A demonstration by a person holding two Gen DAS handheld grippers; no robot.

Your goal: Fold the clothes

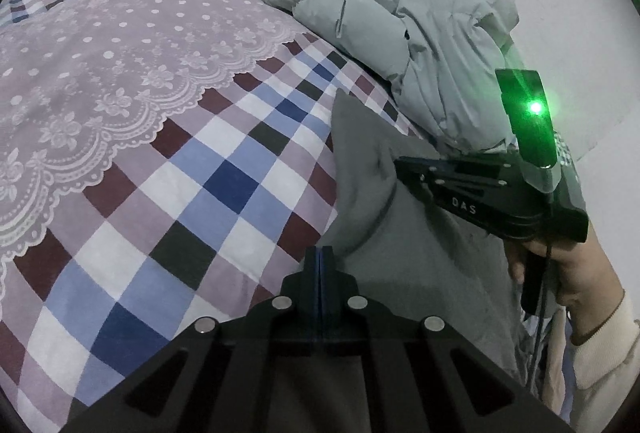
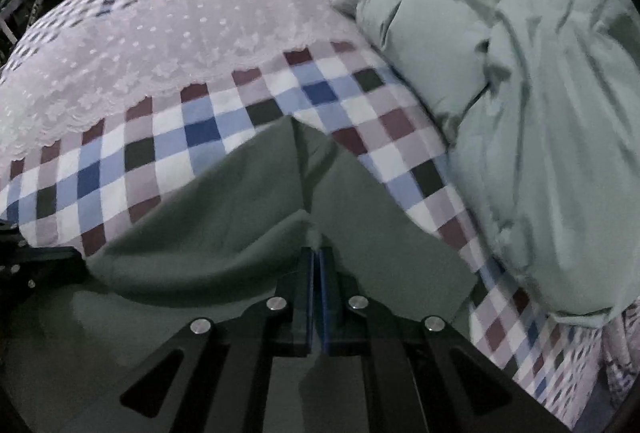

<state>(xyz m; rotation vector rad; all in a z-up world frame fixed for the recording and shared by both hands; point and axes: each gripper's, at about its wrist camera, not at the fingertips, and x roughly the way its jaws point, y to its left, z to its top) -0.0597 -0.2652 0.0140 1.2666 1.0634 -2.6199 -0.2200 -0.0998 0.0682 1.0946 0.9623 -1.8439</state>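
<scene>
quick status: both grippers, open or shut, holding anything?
Left gripper: shut, at the grey garment; grip on it cannot be told.
Right gripper: shut on grey garment.

The bedspread [image 1: 224, 169] is showing a check of white, pale blue, navy, maroon and black squares, with a mauve panel [image 1: 120, 45] of white dots and lace-like floral scallops toward ten o'clock. A puffy jacket [image 1: 400, 13] at one o'clock is looking pale grey-green. The garment [image 2: 224, 209] at six o'clock is showing plain dark grey-green. A black gripper [image 1: 396, 165] is glowing with a green light [image 1: 535, 108].
</scene>
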